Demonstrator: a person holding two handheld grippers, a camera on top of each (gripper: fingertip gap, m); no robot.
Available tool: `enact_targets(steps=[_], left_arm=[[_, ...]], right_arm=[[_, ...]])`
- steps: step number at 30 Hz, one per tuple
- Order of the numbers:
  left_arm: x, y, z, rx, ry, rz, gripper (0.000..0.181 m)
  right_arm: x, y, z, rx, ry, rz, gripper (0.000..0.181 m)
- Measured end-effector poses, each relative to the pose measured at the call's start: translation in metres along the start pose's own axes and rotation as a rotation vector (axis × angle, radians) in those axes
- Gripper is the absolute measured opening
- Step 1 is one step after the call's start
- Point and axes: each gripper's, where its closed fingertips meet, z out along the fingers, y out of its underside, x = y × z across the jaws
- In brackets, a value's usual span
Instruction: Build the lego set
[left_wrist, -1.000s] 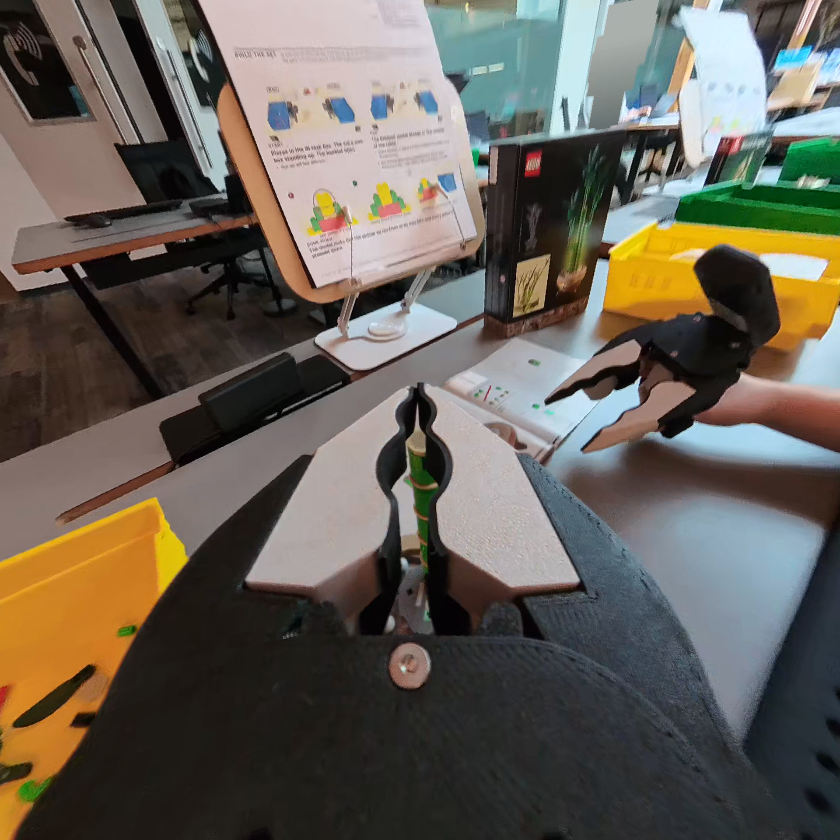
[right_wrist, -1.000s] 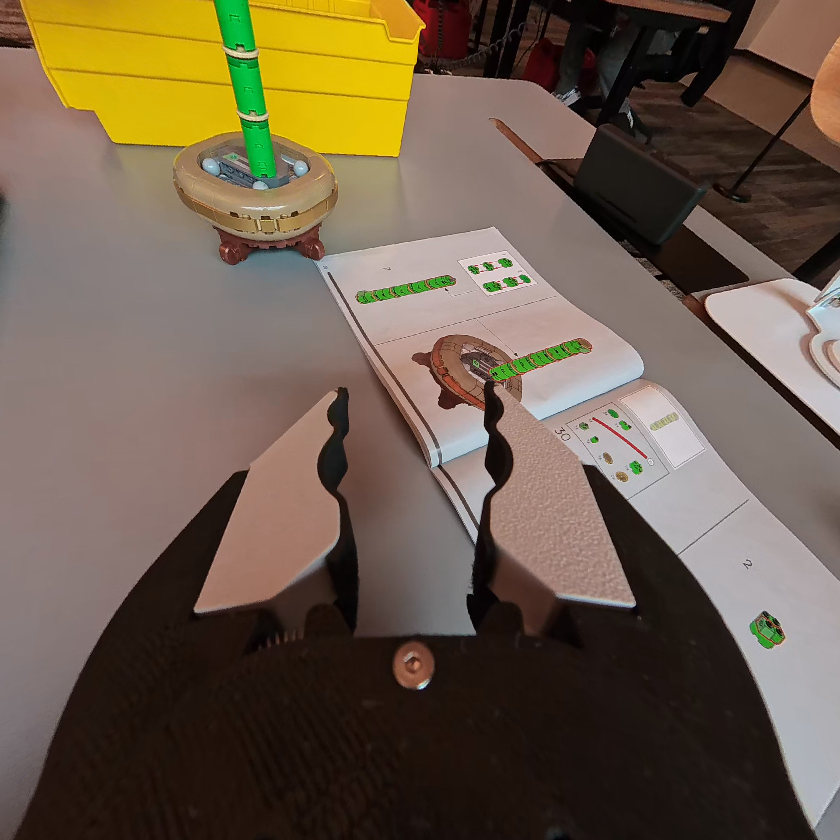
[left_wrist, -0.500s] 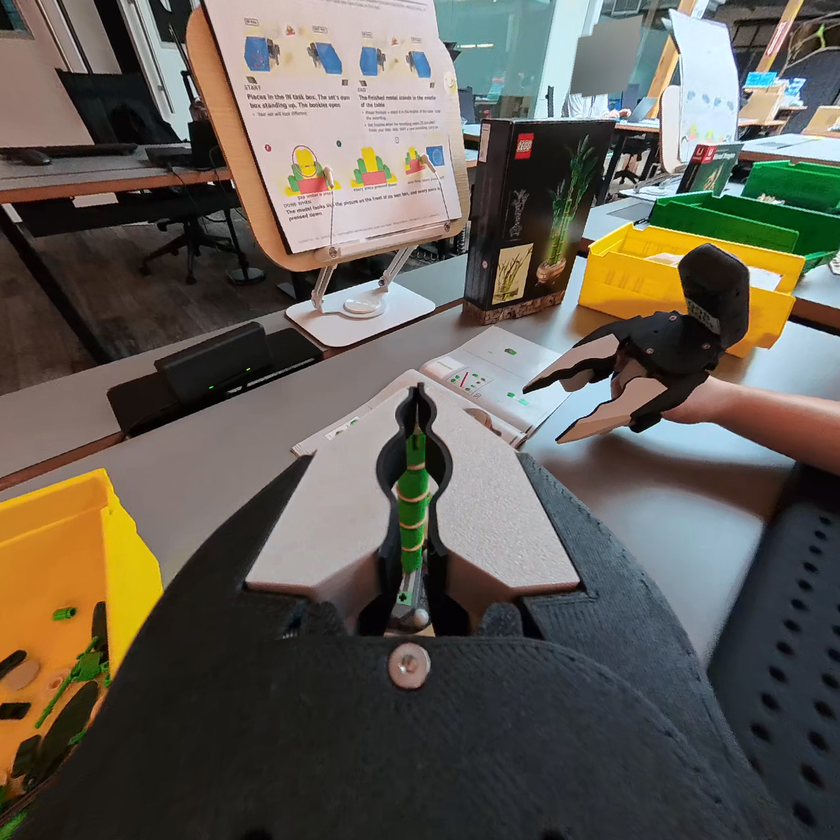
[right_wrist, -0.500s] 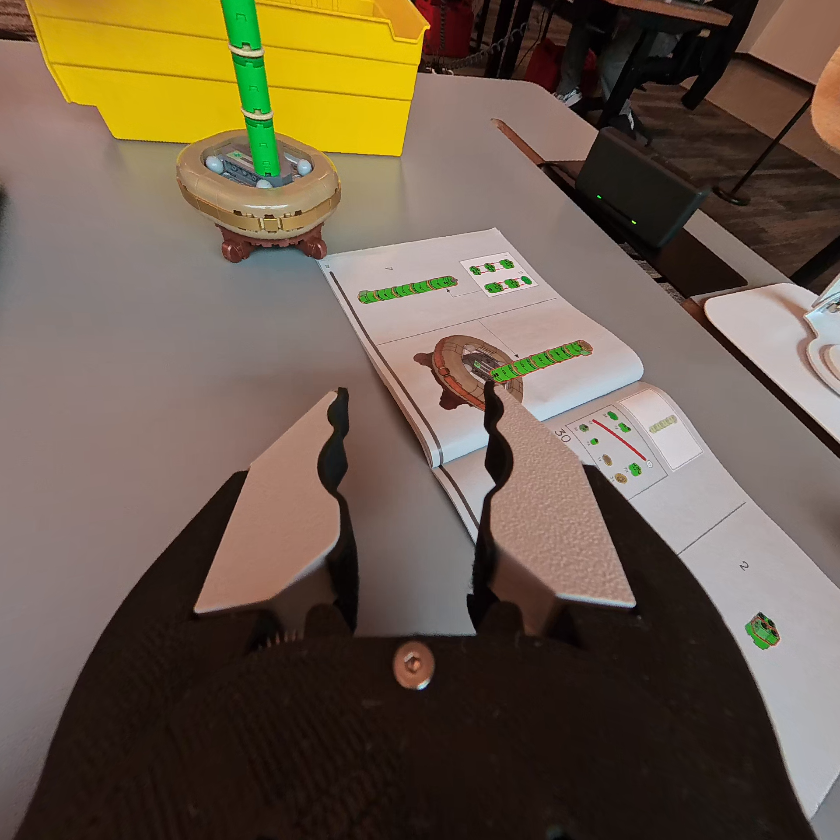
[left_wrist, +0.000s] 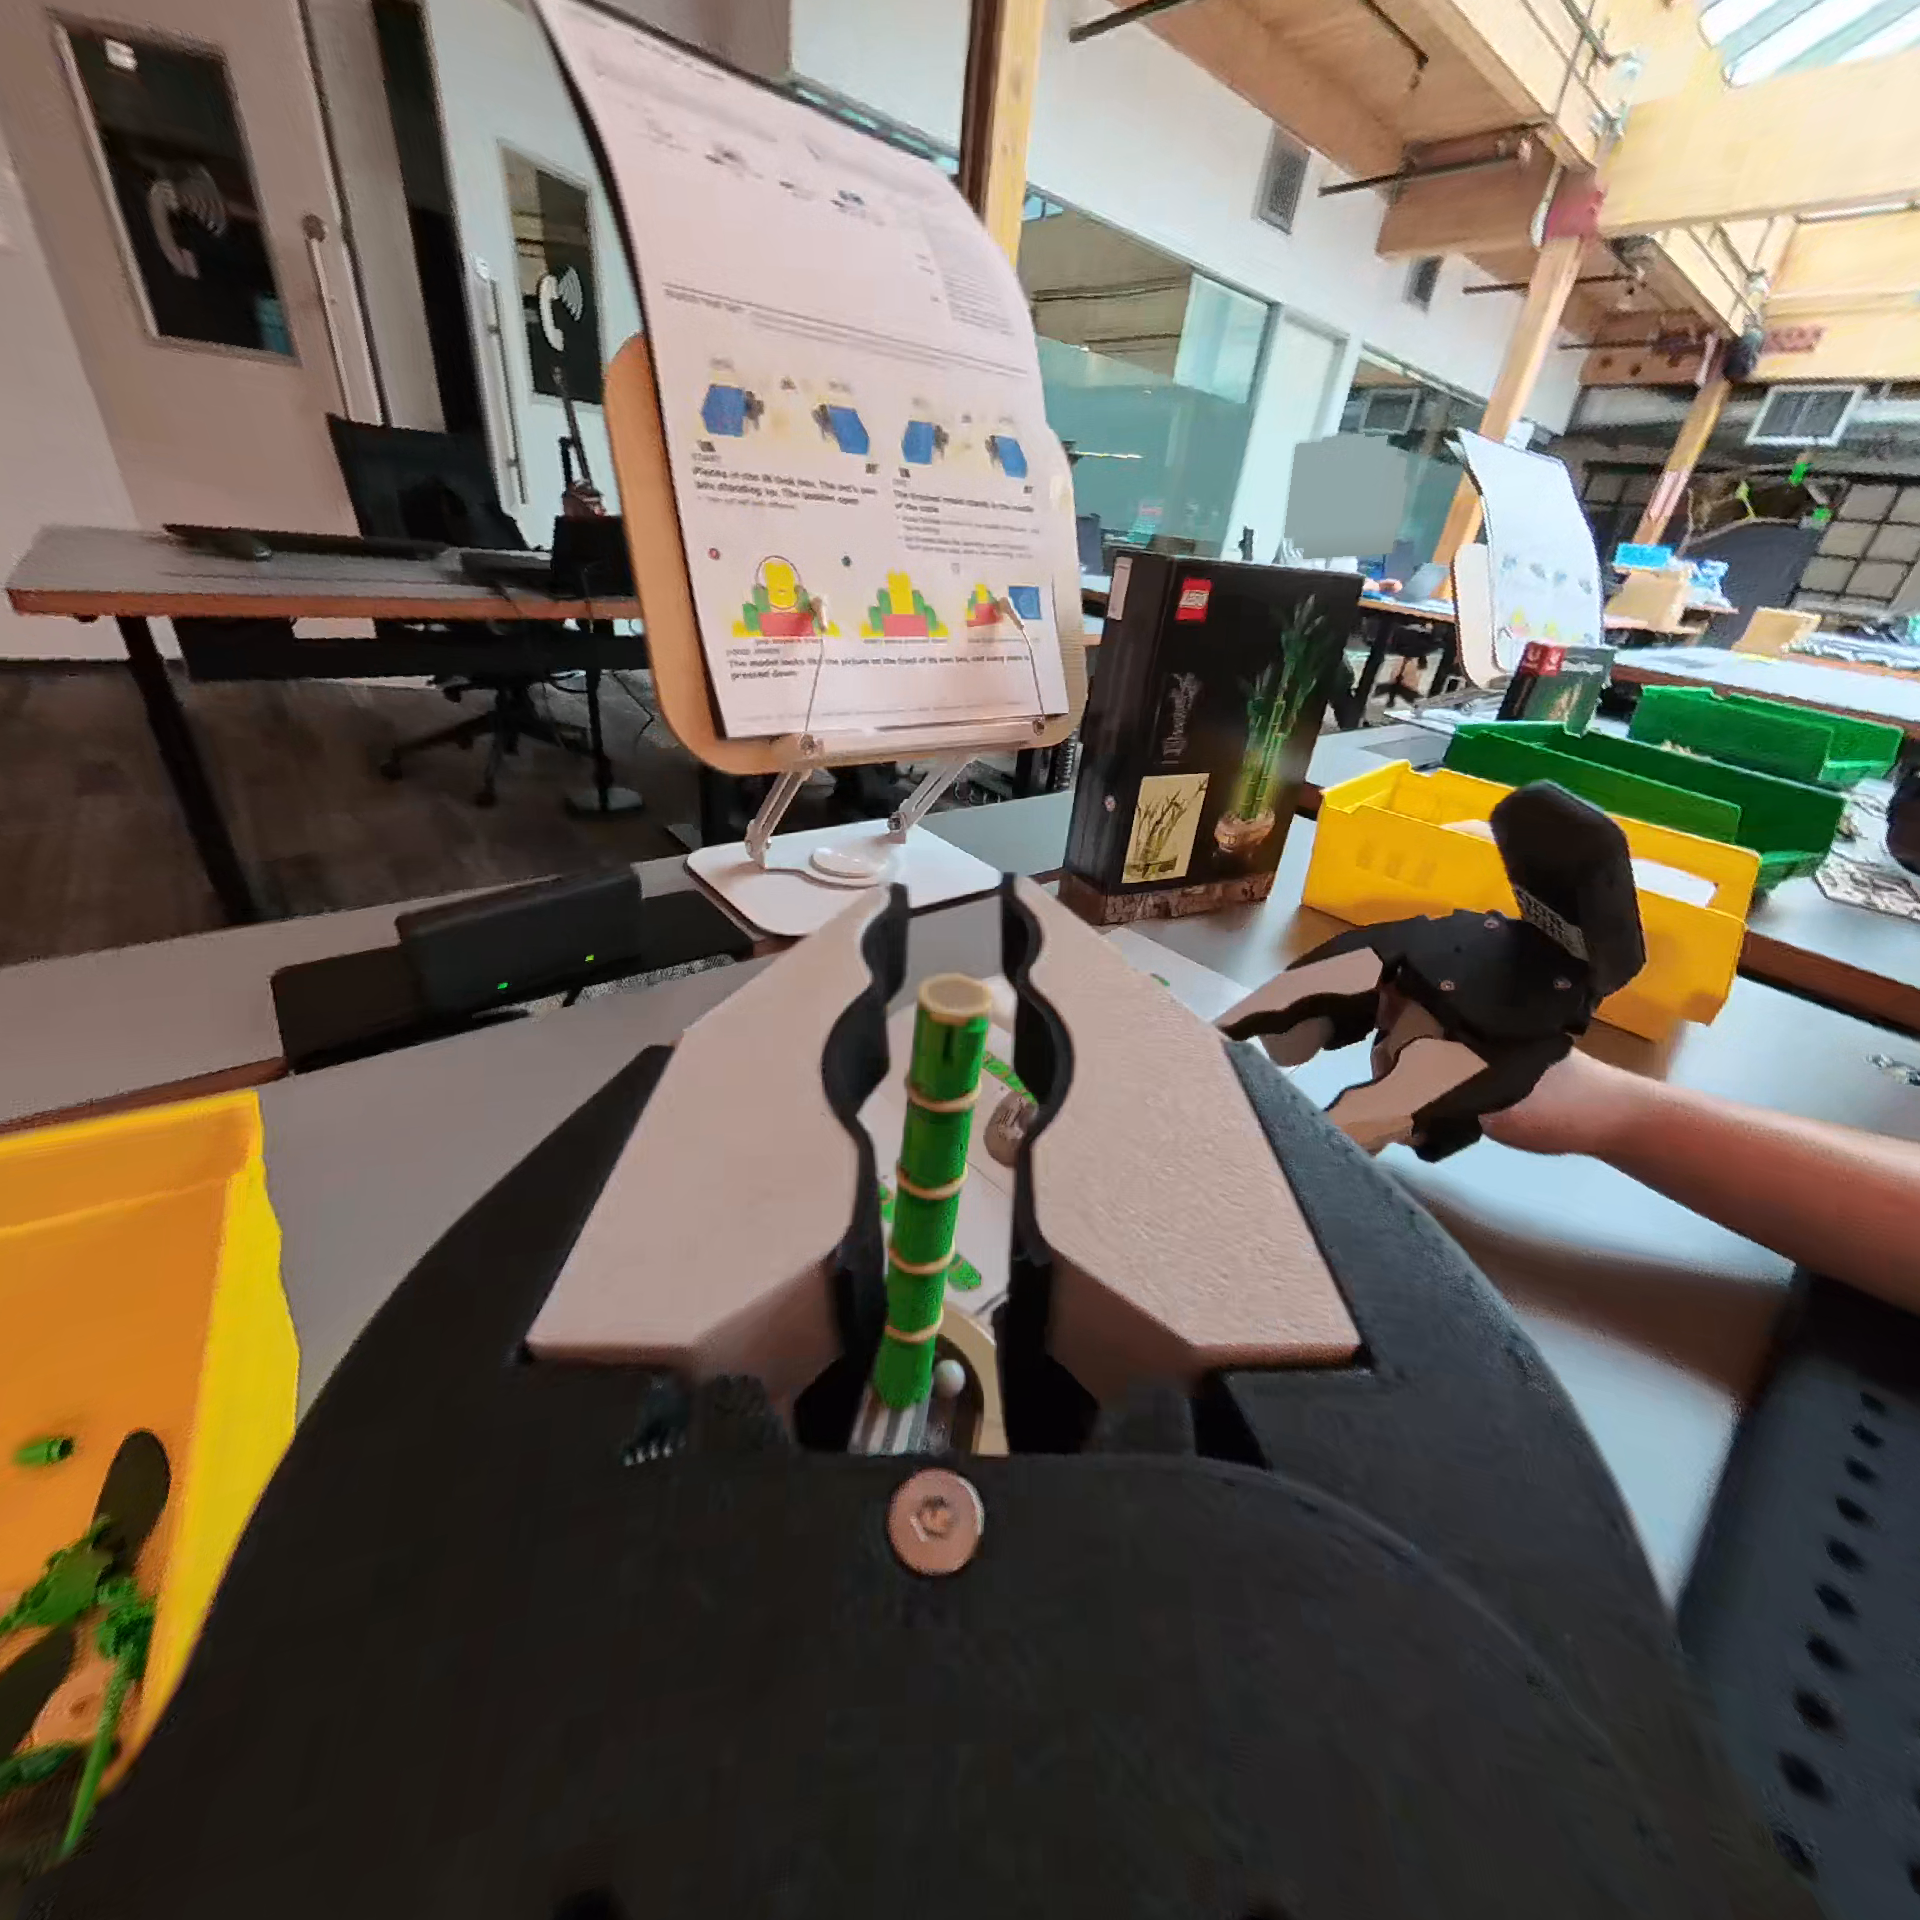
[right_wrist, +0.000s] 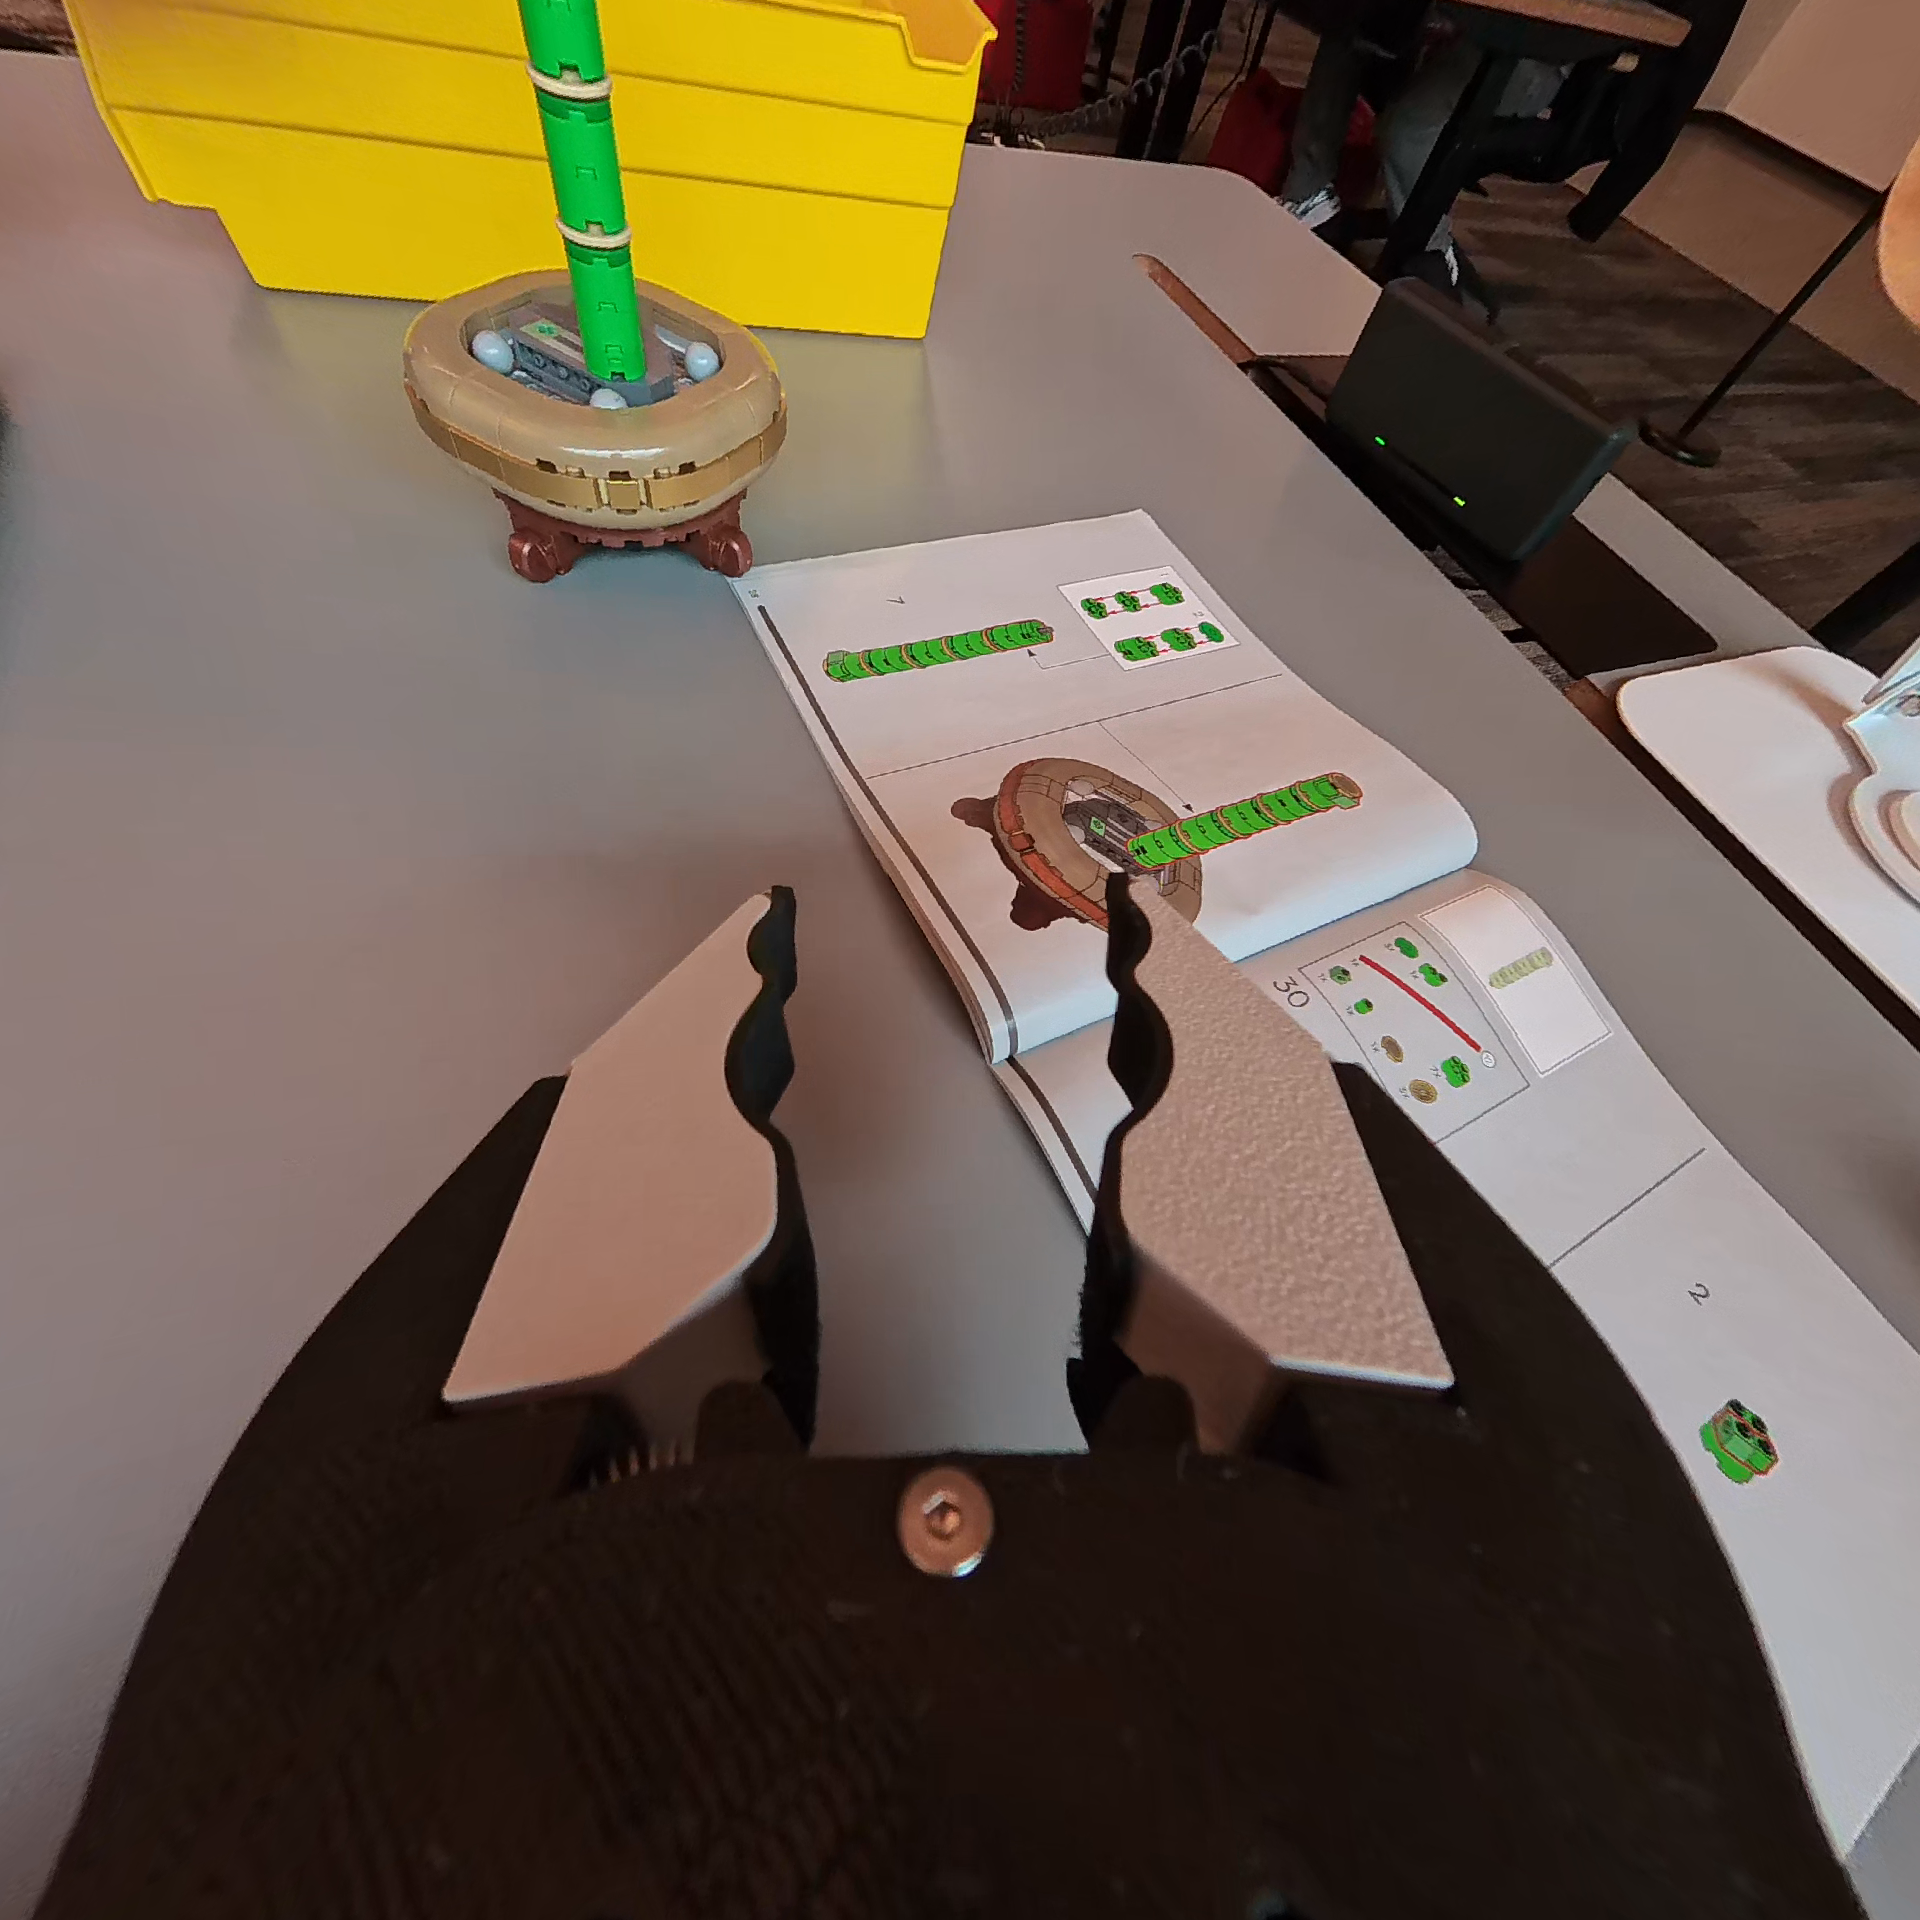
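A green bamboo stalk (left_wrist: 932, 1164) with tan rings stands upright in a tan oval pot (right_wrist: 592, 457) on brown feet; the stalk also shows in the right wrist view (right_wrist: 594, 239). My left gripper (left_wrist: 953, 894) is above the pot with its jaws parted on either side of the stalk, which stands free between them. The pot rim (left_wrist: 977, 1392) shows low between the fingers. My right gripper (right_wrist: 948, 894) is open and empty, hovering over the grey table beside the open instruction booklet (right_wrist: 1091, 727). It also shows in the left wrist view (left_wrist: 1340, 1060).
A yellow bin (right_wrist: 520, 156) stands just behind the pot; in the left wrist view it holds green pieces (left_wrist: 125, 1351). A paper stand (left_wrist: 831, 468), the set's box (left_wrist: 1205, 748), another yellow bin (left_wrist: 1455, 862) and green bins (left_wrist: 1662, 769) line the far side. My hands' fingertips stand some 25 cm from each other. The green bamboo stalk (left_wrist: 932, 1164) lies around 7 cm away from my left fingertips.
My left gripper was shut on the stalk; its jaws have now parted and let it go. The stalk stays upright in the pot. The right gripper has hardly moved.
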Motion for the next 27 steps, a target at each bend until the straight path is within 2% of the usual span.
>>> enact_targets(steps=[2, 6, 10, 18, 27], left_arm=[[-0.005, 0.012, -0.008, -0.004, -0.032, -0.031, 0.031], [-0.007, 0.040, -0.029, -0.033, -0.077, -0.009, 0.034], [-0.010, 0.073, -0.038, -0.153, -0.131, 0.069, 0.036], [-0.013, 0.123, -0.021, -0.353, -0.120, 0.135, 0.028], [-0.012, 0.137, -0.009, -0.412, -0.111, 0.175, 0.017]], right_arm=[[0.001, -0.001, -0.001, 0.002, 0.003, -0.001, 0.060], [0.000, -0.002, -0.002, 0.004, 0.002, -0.006, 0.060], [-0.002, -0.001, -0.001, -0.006, 0.000, -0.022, 0.060], [-0.001, 0.000, -0.002, -0.015, 0.013, -0.039, 0.060], [0.003, -0.001, -0.006, -0.019, 0.028, -0.057, 0.060]])
